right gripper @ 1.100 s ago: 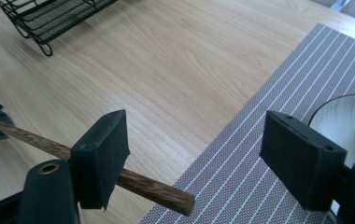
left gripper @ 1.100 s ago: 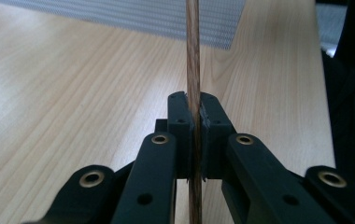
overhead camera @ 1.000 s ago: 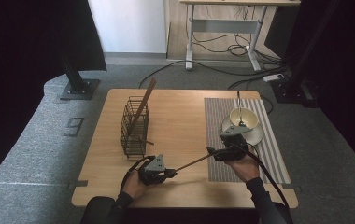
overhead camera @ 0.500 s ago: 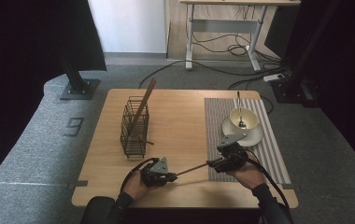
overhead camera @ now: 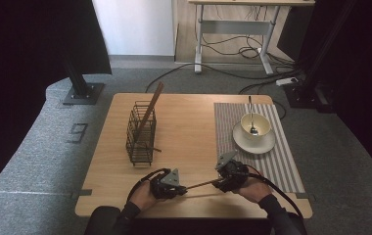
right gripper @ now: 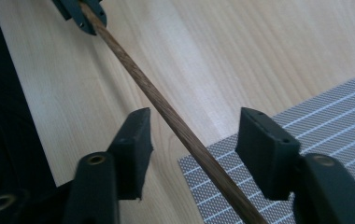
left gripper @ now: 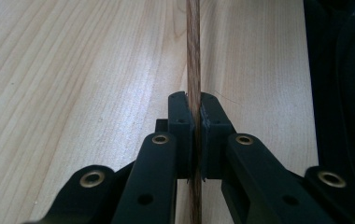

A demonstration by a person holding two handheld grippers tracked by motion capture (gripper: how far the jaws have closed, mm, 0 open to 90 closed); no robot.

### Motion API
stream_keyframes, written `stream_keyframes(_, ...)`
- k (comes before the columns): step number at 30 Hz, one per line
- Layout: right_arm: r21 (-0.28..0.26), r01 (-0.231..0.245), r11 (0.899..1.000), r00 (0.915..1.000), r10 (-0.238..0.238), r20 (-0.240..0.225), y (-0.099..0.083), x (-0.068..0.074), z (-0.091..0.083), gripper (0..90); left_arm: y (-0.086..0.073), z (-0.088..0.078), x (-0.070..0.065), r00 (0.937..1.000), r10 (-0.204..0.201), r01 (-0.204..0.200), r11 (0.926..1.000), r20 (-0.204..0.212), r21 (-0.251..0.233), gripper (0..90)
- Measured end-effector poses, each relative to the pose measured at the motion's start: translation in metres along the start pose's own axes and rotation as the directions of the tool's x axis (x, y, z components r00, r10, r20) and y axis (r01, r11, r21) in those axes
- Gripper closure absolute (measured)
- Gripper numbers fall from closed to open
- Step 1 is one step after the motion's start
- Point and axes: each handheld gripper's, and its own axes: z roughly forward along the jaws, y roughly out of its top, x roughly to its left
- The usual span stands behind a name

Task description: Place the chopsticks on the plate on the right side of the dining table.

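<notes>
**Chopstick clamped at one end, loose between the other jaws**

Chopstick [overhead camera: 201, 185], a thin brown wooden stick, lies low over the near edge of the wooden table [overhead camera: 189, 127], spanning the gap between the two hands. The left gripper [overhead camera: 170, 183] has its jaws closed tight on one end of it; in the left gripper view the stick [left gripper: 194, 70] runs straight up between the two pressed pads. The right gripper [overhead camera: 227, 175] stands with its jaws apart around the other end. Those jaws have just been closing, and in the right gripper view the stick [right gripper: 166, 112] passes between them, nearer one pad, with daylight on both sides. A corner of the grey striped placemat [right gripper: 306, 126] lies under that end.

Farther back stand a black wire basket [overhead camera: 141, 133] holding another wooden stick, and a cream bowl [overhead camera: 255, 125] on a saucer [overhead camera: 253, 142] on the mat. No writing, brand or label is legible on any of these.
</notes>
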Motion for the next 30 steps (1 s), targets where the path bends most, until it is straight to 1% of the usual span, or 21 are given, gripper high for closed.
stream_keyframes(3,0.023,0.038,0.999,0.9992,-0.037,-0.011,0.000,0.003,0.004,52.3,0.000,0.000,0.000,1.0000,0.006,-0.006,1.0000,0.004,0.002,84.9)
stream_keyframes(5,0.042,0.051,0.998,0.9986,-0.051,-0.014,0.000,0.004,0.007,53.0,0.000,0.000,-0.001,0.9999,0.009,-0.009,1.0000,0.005,0.003,84.8)
stream_keyframes(7,0.053,0.052,0.997,0.9986,-0.051,-0.016,0.000,0.005,0.008,56.1,0.000,0.000,-0.001,0.9999,0.012,-0.012,0.9999,0.007,0.005,84.9)
stream_keyframes(8,0.060,0.055,0.997,0.9983,-0.054,-0.023,0.000,0.005,0.009,60.4,0.001,0.001,-0.001,0.9999,0.014,-0.014,0.9999,0.008,0.005,84.9)
stream_keyframes(9,0.060,0.055,0.997,0.9983,-0.054,-0.023,0.000,0.005,0.009,60.4,0.001,0.001,-0.001,0.9998,0.017,-0.017,0.9998,0.009,0.007,84.9)
stream_keyframes(10,0.061,0.058,0.996,0.9982,-0.057,-0.020,0.000,0.006,0.009,63.0,0.001,0.001,-0.001,0.9998,0.019,-0.019,0.9998,0.011,0.007,84.9)
stream_keyframes(12,0.068,0.058,0.996,0.9982,-0.057,-0.022,0.000,0.006,0.009,64.8,0.001,0.001,-0.001,0.9997,0.021,-0.021,0.9998,0.009,0.007,84.8)
stream_keyframes(16,0.082,0.062,0.995,0.9978,-0.060,-0.030,-0.001,0.007,0.009,68.1,0.000,0.001,-0.001,0.9998,0.020,-0.020,0.9998,-0.003,0.001,83.7)
stream_keyframes(20,0.088,0.064,0.994,0.9972,-0.060,-0.043,-0.001,0.008,0.008,70.8,0.000,0.001,0.000,0.9993,0.011,-0.011,0.9999,-0.035,-0.004,81.9)
stream_keyframes(25,0.087,0.088,0.992,0.9941,-0.082,-0.070,-0.001,0.010,0.007,75.7,-0.002,-0.001,0.001,0.9966,-0.003,0.002,0.9999,-0.082,-0.017,78.2)
stream_keyframes(26,0.089,0.091,0.992,0.9937,-0.085,-0.074,-0.001,0.011,0.006,76.9,-0.002,-0.001,0.001,0.9947,-0.013,0.010,0.9995,-0.102,-0.029,76.9)
stream_keyframes(27,0.089,0.099,0.991,0.9921,-0.092,-0.085,-0.001,0.012,0.006,78.4,-0.002,-0.002,0.002,0.9933,-0.015,0.012,0.9994,-0.114,-0.032,75.0)
stream_keyframes(28,0.092,0.101,0.991,0.9914,-0.093,-0.092,-0.001,0.014,0.006,79.3,-0.003,-0.002,0.002,0.9925,-0.022,0.017,0.9989,-0.120,-0.043,73.5)
stream_keyframes(29,0.092,0.105,0.990,0.9907,-0.096,-0.096,-0.001,0.015,0.006,80.2,-0.003,-0.003,0.003,0.9915,-0.017,0.012,0.9989,-0.129,-0.045,71.1)
stream_keyframes(30,0.092,0.110,0.990,0.9899,-0.101,-0.100,-0.001,0.016,0.006,81.0,-0.003,-0.003,0.003,0.9899,-0.027,0.019,0.9981,-0.139,-0.058,69.0)
